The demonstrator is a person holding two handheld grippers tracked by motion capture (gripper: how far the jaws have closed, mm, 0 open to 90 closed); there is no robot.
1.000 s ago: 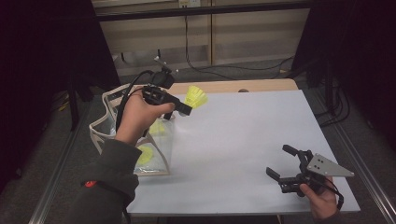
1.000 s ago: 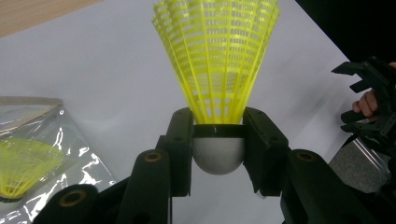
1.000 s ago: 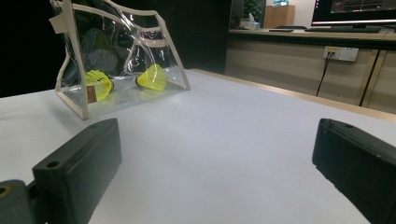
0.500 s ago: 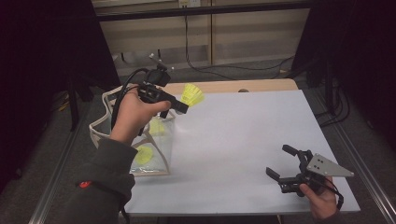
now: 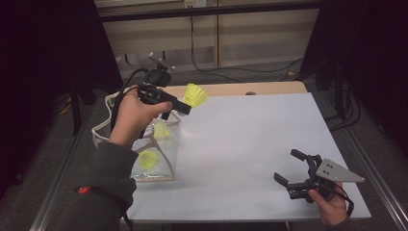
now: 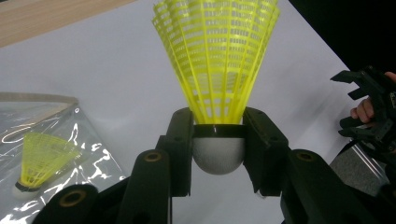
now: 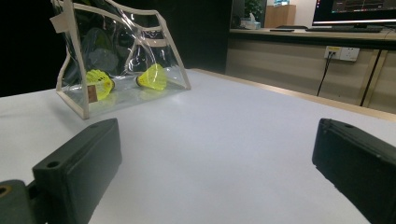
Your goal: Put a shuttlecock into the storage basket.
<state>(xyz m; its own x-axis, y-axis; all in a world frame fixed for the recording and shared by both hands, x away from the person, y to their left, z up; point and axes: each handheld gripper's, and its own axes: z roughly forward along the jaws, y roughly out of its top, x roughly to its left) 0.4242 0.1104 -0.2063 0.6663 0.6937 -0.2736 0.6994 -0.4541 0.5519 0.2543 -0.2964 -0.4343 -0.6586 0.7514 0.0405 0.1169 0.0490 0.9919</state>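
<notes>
White table (wooden edge), wall socket

A white table is carrying a clear bag, which is standing at its left edge. Two yellow shuttlecocks are lying inside the bag, near its bottom.

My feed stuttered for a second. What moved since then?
The left claw, shut on the yellow plastic shuttlecock, drifted slightly toward the far edge above the clear plastic bag. The right claw stayed open and still; two shuttlecocks remain inside the bag.
</notes>
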